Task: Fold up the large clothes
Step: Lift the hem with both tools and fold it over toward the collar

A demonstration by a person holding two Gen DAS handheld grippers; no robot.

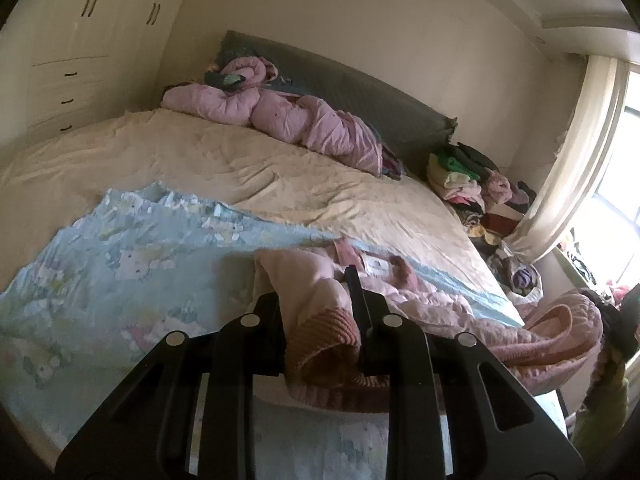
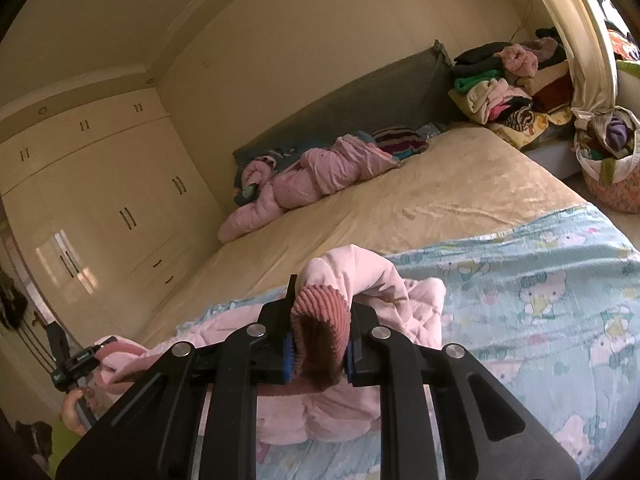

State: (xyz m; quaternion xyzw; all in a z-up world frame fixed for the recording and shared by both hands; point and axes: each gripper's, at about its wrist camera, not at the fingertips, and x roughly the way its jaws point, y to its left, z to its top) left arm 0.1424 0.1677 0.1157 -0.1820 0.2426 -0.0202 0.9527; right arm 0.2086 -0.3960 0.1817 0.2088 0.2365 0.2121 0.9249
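Pinching pink jacket (image 1: 400, 292) cuffs, left tongs (image 1: 320, 320), right tongs (image 2: 318, 320), above patterned blanket (image 2: 540, 280)

Daylight floods in from the window (image 1: 618, 184) at the right — blown out to white glare — while fisheye curvature bends the walls and dark vignetting rings both soft, slightly hazy views.

grippers – 2 (image 1: 316, 320) (image 2: 320, 328) | pink jackets – 2 (image 1: 460, 308) (image 1: 280, 112) | beds – 1 (image 1: 280, 168) | baskets – 1 (image 2: 612, 184)

Pale pink jacket (image 2: 416, 300) with dusty-rose cuffs (image 2: 320, 300), cartoon-printed light-blue sheet (image 2: 540, 280)
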